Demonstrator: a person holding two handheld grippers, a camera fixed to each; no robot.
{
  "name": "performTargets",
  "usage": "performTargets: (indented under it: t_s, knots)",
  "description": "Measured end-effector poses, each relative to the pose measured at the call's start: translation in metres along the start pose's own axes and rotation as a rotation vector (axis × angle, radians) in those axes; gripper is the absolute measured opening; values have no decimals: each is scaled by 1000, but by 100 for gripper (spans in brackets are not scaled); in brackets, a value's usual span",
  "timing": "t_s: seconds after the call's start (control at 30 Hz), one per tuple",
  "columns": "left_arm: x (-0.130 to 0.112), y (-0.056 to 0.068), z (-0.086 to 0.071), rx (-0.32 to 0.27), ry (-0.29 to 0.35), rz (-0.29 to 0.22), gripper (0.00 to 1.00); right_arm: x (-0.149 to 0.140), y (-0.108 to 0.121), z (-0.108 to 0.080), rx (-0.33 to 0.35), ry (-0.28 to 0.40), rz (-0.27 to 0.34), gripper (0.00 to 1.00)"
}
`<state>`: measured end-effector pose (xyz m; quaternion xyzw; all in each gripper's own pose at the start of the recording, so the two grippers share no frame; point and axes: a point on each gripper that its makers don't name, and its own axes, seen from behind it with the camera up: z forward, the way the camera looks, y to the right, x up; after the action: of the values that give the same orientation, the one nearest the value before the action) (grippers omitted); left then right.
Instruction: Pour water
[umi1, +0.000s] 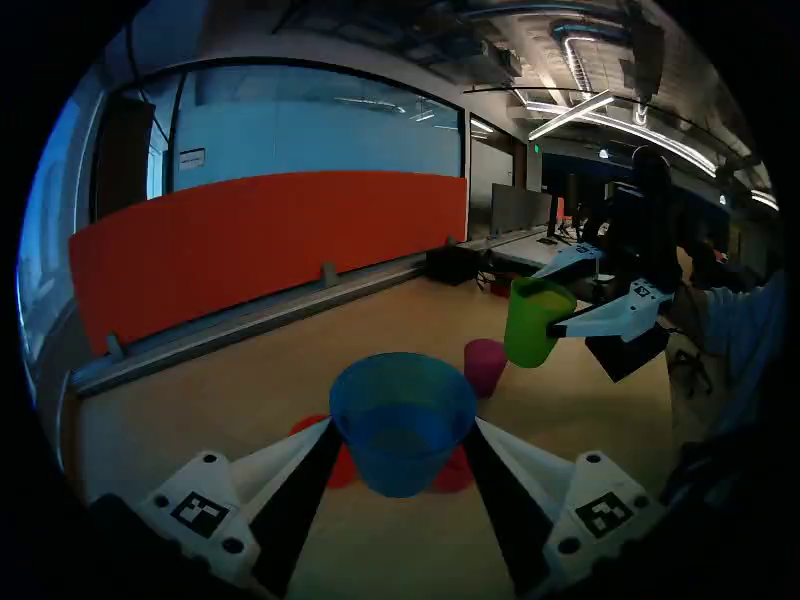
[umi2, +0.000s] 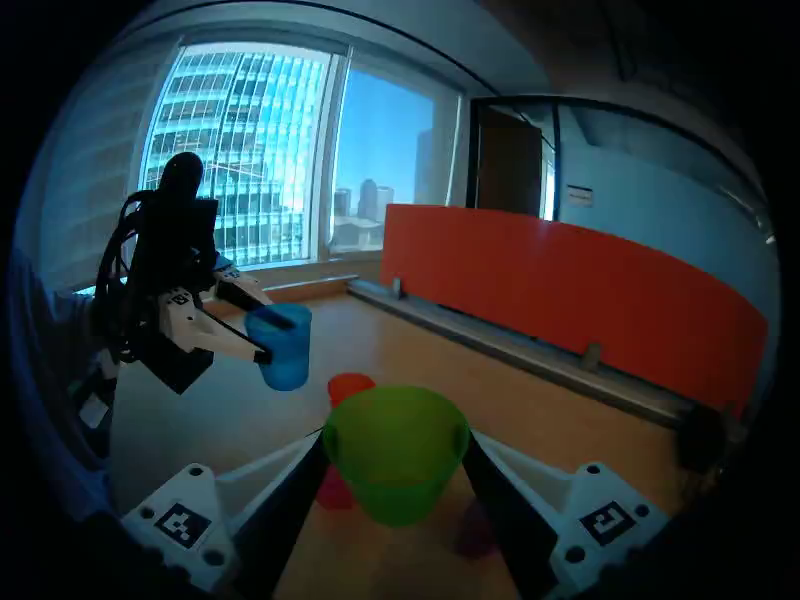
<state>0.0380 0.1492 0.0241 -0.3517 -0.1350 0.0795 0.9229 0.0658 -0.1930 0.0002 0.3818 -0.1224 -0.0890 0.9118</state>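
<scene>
My left gripper is shut on a translucent blue cup, held upright above the wooden table. My right gripper is shut on a green cup, also upright. In the left gripper view the green cup hangs to the right and farther off, in the right gripper. The right gripper view has the blue cup at the left, in the left gripper. The two cups are apart. I cannot tell how much water either holds.
A magenta cup stands on the table between the two held cups, and red cups lie partly hidden under the blue one. A red cup stands beyond the green cup. An orange divider panel borders the table's far side.
</scene>
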Motion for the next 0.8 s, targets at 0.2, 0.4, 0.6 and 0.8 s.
performTargets:
  t_s: [0.2,0.4,0.6,0.8]
  knots:
    - [17,1,-6,0,48,15,83,23,0,-2,-8,63,7,93]
    - [32,2,-12,-1,90,22,84,44,3,-4,-20,114,3,93]
    - [44,0,-17,4,121,25,83,64,7,-6,-34,155,-11,93]
    - [54,-1,-20,2,148,17,83,75,7,-6,-36,178,-20,93]
